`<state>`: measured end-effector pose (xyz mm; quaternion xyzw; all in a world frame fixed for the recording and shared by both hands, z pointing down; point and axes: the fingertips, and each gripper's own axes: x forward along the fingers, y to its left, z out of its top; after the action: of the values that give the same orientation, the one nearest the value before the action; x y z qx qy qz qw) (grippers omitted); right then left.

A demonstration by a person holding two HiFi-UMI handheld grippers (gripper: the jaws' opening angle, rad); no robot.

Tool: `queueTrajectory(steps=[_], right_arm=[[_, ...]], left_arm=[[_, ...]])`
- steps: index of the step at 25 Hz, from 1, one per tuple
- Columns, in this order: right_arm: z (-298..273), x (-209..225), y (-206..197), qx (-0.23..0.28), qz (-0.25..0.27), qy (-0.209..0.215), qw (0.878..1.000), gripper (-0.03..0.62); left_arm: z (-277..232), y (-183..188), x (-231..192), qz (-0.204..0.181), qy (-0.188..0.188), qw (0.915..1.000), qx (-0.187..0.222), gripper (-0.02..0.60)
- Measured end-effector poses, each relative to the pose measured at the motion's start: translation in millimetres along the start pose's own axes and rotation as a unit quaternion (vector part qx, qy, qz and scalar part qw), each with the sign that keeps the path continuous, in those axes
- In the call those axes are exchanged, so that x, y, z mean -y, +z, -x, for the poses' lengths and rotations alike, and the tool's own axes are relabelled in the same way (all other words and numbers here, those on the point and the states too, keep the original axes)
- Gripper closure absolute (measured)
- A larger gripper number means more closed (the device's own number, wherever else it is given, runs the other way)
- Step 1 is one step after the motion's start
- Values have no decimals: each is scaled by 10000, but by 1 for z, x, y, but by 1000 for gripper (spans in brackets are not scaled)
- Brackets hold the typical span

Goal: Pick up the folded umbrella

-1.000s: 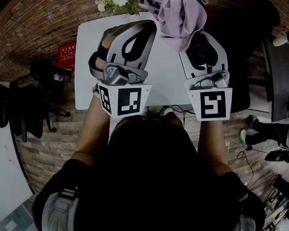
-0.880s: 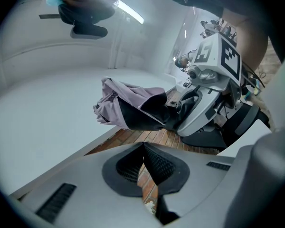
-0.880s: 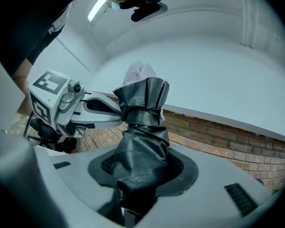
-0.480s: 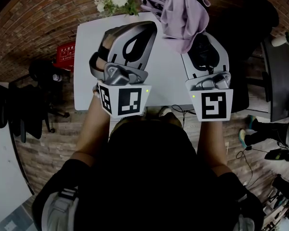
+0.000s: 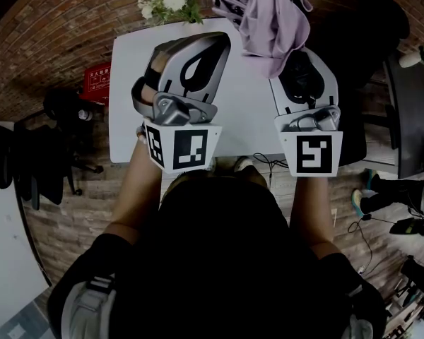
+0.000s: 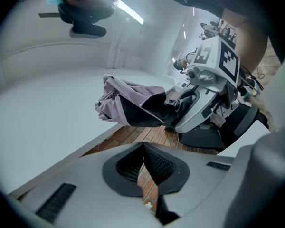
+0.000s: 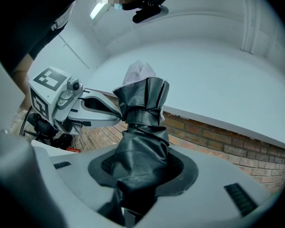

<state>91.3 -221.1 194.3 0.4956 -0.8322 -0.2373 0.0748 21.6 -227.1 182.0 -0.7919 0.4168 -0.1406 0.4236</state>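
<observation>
right tool (image 7: 140, 175): clenched on the black end of the folded umbrella (image 7: 142, 122)
left tool (image 6: 145, 163): jaws closed together, nothing between them
folded umbrella: in the right tool's grip, lilac cloth bunched over the far right corner of the white bench (image 5: 127, 104)
flowers (image 5: 171, 0): at the bench's far edge

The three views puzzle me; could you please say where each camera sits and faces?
Head view: on the person's head, facing steeply down at the table; forearms, torso show.
Left gripper view: on the left gripper, along its empty jaws towards the umbrella.
Right gripper view: on the right gripper, along jaws gripping it.
Both show the other gripper.
</observation>
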Motion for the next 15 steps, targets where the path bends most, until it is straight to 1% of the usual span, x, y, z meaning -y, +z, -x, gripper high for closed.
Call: queueTrajectory(steps=[4,7,15], right_arm=[[1,-5,-7,-174,175,74,9997,411],[0,-6,-5,-93,127,60,9999,411],[-3,-7,-5,-123,186,60,9997,411]], left_arm=[[-1,-1,1,-5,-29,10000,-9,568],[-1,-1,0,-16,-20,10000,5,569],[-1,-3,-2,-53,-2,10000,3,568]])
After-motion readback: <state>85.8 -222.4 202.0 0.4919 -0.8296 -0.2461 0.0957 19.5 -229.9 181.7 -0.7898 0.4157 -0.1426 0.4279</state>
